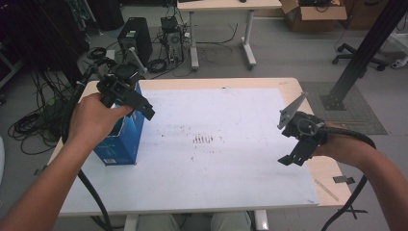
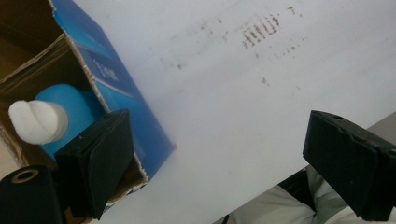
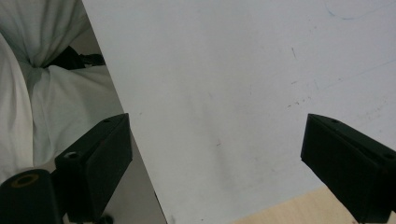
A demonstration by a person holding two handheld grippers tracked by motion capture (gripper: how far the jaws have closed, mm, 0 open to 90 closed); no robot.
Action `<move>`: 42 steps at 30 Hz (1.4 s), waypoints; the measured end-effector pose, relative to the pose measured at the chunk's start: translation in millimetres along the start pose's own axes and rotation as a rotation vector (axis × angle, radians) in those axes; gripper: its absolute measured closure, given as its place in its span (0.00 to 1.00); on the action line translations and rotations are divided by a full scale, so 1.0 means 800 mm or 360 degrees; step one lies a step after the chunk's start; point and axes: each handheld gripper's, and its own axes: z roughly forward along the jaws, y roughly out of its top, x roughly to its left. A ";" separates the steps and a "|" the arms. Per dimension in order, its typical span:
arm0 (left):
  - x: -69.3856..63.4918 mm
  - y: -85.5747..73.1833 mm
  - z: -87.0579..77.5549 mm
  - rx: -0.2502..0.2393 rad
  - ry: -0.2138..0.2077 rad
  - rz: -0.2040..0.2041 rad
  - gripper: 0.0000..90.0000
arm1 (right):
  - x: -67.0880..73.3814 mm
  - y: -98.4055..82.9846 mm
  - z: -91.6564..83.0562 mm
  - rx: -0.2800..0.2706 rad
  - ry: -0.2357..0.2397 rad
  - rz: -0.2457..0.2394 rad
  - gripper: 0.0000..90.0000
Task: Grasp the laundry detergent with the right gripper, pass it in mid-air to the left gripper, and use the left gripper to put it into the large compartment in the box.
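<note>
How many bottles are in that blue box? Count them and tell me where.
1. A blue bottle with a white cap stands inside the open blue box at the table's left side. More may be hidden deeper inside.

Left forearm enters from the bottom left of the high view, bare, angled up and to the right; left hand (image 1: 96, 118) wrapped around the black two-jaw left gripper (image 1: 144, 108), raised, jaws pointing right and down. In the left gripper view jaws stand wide apart, nothing between them. Right forearm comes in from the bottom right, right hand (image 1: 337, 144) holding the black two-jaw right gripper (image 1: 291, 159), tipped down-left. Its jaws wide apart too, empty.
</note>
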 end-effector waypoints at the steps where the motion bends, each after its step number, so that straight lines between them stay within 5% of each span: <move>1: -0.002 0.001 0.000 -0.0001 -0.0004 0.0009 0.10 | 0.000 0.000 0.000 0.0000 0.0002 0.0001 0.10; 22: -0.050 0.023 0.019 0.0053 -0.0089 0.0324 0.11 | -0.006 0.011 0.003 0.0013 0.0015 0.0008 0.10; 36: -0.077 0.033 0.029 0.0142 -0.0103 0.0608 0.11 | -0.009 0.019 0.004 0.0025 0.0023 -0.0005 0.10; 42: -0.083 0.039 0.036 0.0180 -0.0174 0.0714 0.11 | -0.011 0.020 0.003 0.0021 0.0019 0.0002 0.10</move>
